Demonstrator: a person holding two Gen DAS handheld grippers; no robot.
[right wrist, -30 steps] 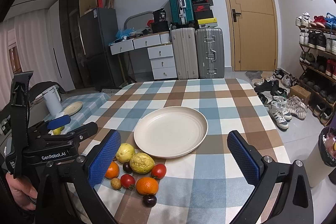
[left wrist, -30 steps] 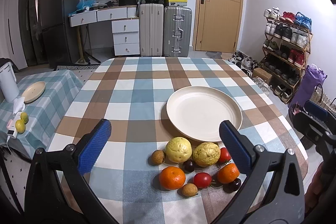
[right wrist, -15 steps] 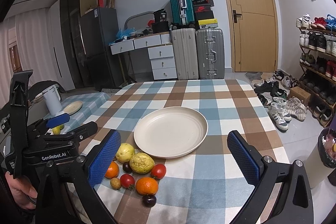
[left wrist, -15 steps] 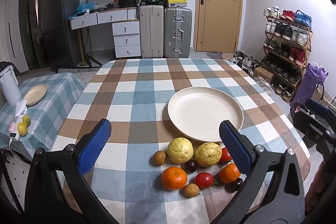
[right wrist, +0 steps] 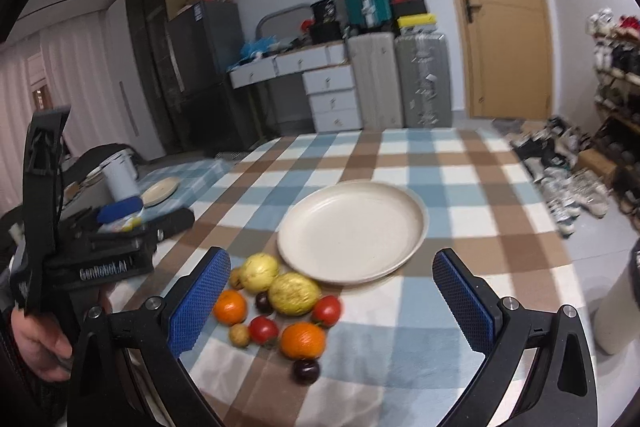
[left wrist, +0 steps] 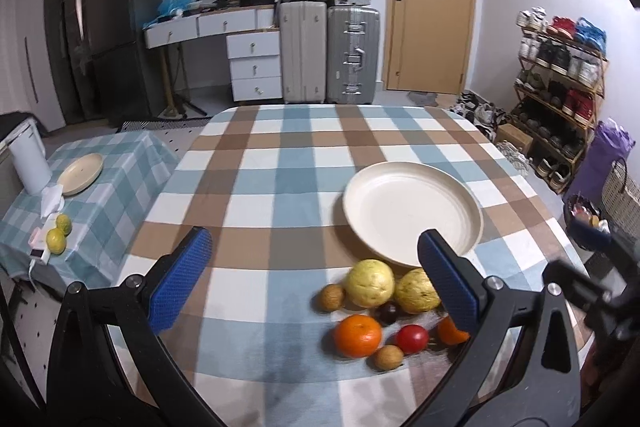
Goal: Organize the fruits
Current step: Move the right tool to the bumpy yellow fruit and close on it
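Dim, fisheye-warped; seemingly motion-blurred (right view).

"GenRobot.AI" stands blurred on the left hand-held gripper (right wrist: 120, 223).

The left black two-finger tongs with blue textured pads (left wrist: 314, 283) are spread wide with nothing between the pads. The right black tongs with blue pads (right wrist: 332, 301) are likewise spread wide and empty. A bare hand (right wrist: 38, 343) grips the left tongs' black handle.
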